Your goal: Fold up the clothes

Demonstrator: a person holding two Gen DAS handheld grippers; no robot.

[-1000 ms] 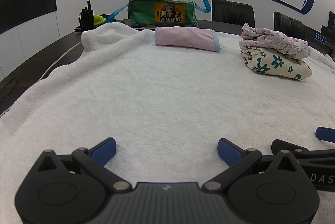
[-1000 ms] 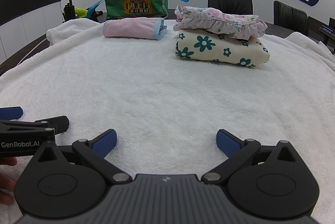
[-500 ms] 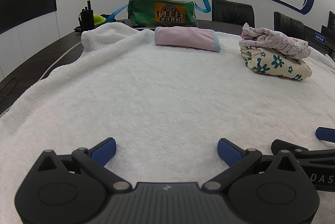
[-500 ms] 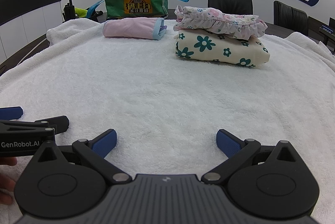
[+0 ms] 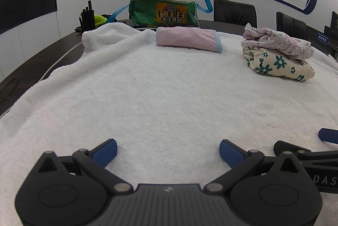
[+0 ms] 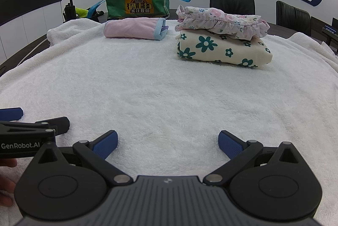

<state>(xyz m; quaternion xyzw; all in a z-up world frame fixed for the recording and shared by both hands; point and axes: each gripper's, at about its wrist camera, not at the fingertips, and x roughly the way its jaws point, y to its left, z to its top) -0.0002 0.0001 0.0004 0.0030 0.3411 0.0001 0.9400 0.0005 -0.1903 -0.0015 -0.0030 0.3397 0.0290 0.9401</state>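
Note:
A folded pink garment with blue trim lies at the far side of the white towel. A folded cream garment with teal flowers lies to its right, with a folded frilly floral garment on top. My left gripper is open and empty, low over the towel's near part. My right gripper is open and empty beside it. Each gripper shows at the edge of the other's view, the right one and the left one.
A green bag with blue straps and cloth in it stands behind the pink garment. A black radio and a yellow-green item sit at the far left. Black chairs stand behind the dark table.

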